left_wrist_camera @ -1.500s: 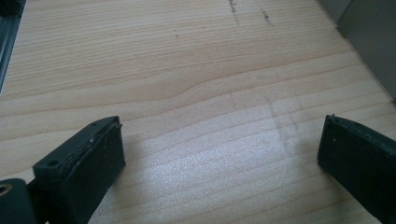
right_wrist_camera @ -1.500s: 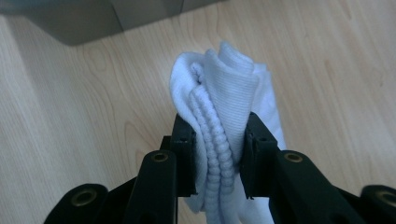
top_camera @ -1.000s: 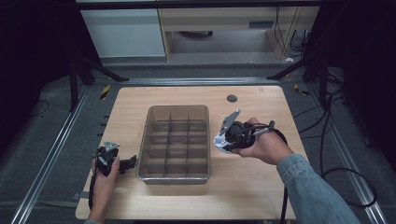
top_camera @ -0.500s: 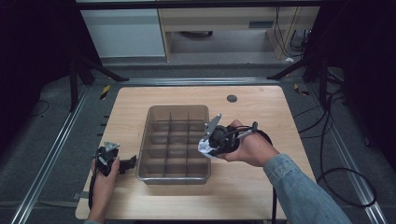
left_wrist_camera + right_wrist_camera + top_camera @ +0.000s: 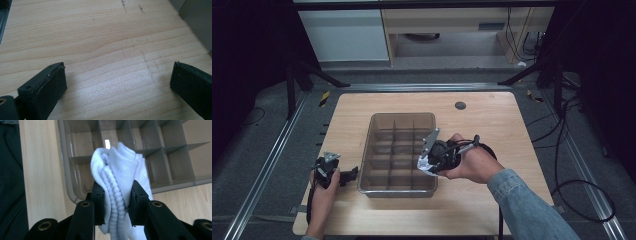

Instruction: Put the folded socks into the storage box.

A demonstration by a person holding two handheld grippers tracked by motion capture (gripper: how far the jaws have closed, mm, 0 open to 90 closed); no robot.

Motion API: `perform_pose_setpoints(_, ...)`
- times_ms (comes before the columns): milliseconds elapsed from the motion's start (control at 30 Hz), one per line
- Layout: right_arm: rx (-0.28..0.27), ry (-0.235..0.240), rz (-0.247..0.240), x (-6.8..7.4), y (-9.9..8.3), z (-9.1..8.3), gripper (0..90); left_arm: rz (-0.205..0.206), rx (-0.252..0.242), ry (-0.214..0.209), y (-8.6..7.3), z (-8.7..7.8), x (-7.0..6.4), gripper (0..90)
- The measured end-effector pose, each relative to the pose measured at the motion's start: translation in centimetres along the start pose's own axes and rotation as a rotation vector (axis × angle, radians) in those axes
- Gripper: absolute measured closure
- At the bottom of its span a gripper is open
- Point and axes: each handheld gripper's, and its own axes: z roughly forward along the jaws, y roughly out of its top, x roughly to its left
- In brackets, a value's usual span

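A grey divided organiser box [image 5: 373,150] stands mid-table, its compartments bare. My right gripper [image 5: 426,166] hangs over the box's near right corner, shut on a folded white sock [image 5: 120,172] that bulges up between its jaws. In the right gripper view the box [image 5: 75,182] lies just beyond the sock. My left gripper [image 5: 346,176] rests low on the table to the left of the box, jaws open with only bare wood [image 5: 117,62] between its fingers [image 5: 45,87].
A small dark round hole cover [image 5: 460,105] sits near the table's far edge. Metal rails [image 5: 267,165] run along both sides of the table. A cable [image 5: 582,200] trails off to the right. Bare wood lies to the right of the box.
My right gripper has carried the white sock leftwards from beside the box to above its near right corner. The left gripper has stayed put.
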Motion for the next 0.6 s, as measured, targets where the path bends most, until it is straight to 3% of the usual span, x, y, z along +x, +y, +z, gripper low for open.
perform_pose_setpoints(600,-0.008,0.064,-0.035,1.1,1.5,1.5,70.2,0.003,0.0,-0.003,0.0,0.0,0.0,0.0)
